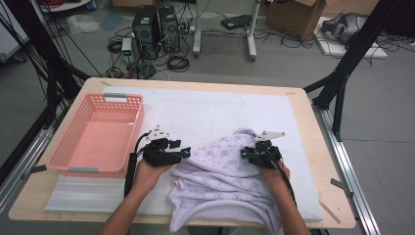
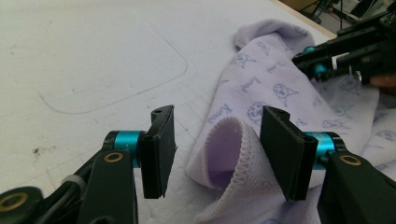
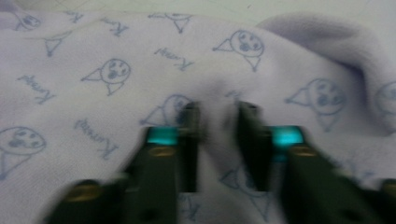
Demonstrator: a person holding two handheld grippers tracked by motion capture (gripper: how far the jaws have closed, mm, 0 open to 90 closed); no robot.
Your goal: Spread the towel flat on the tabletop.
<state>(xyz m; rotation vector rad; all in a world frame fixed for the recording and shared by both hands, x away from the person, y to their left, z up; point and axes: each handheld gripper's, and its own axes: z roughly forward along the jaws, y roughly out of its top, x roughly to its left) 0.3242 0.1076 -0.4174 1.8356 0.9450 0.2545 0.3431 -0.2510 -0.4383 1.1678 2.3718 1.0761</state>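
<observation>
A lilac garment [image 1: 220, 178] printed with small cartoon faces lies crumpled on the white foam mat [image 1: 205, 107], hanging over the near table edge. My left gripper [image 1: 187, 152] sits at its left edge, jaws open. In the left gripper view a rolled hem of the garment [image 2: 229, 149] lies between the open jaws of the left gripper [image 2: 219, 121], close to the right pad. My right gripper [image 1: 243, 153] rests on top of the cloth near its far end. In the blurred right gripper view, the right gripper [image 3: 217, 116] has its narrow jaws pinching a ridge of the garment [image 3: 116, 51].
A pink plastic basket [image 1: 137, 122] stands empty at the left of the table, close to my left hand. Bare mat stretches behind the garment to the far table edge [image 1: 195, 83]. The right gripper [image 2: 322, 63] is visible beyond the cloth in the left gripper view.
</observation>
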